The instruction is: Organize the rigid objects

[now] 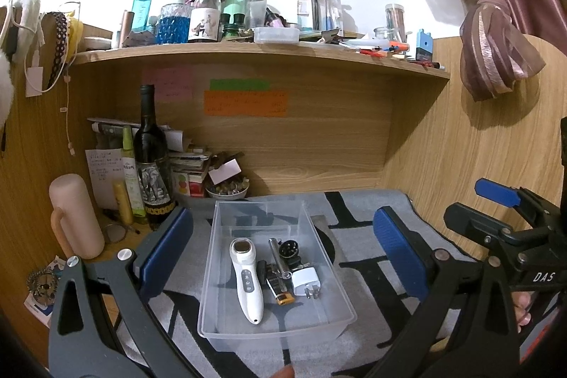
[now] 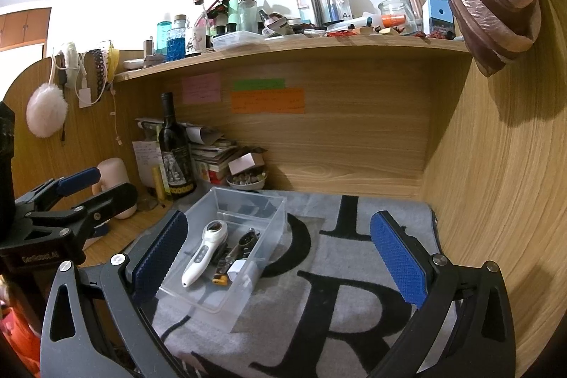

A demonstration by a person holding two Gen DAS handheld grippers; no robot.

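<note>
Apparently the sorting is close to done, so the sensible thing now is to check the bin (image 1: 276, 271) before reaching again. Both tools hang above the mat (image 2: 354, 289) with nothing held: the left gripper (image 1: 283, 254) has its blue pads spread wide to either side of the bin, and the right gripper (image 2: 280, 257) is spread just as wide, low and centre in its own view. If another piece goes in, I'd lower it into the bare far half rather than drop it on the pile.

Low and centre in the left view sits the clear plastic bin, on the grey lettered mat. Inside lie a white handheld device (image 1: 247, 278), a white plug (image 1: 306, 282), a lighter (image 1: 280, 289) and some dark metal bits I can't make out, all crowded toward the near end.
</note>
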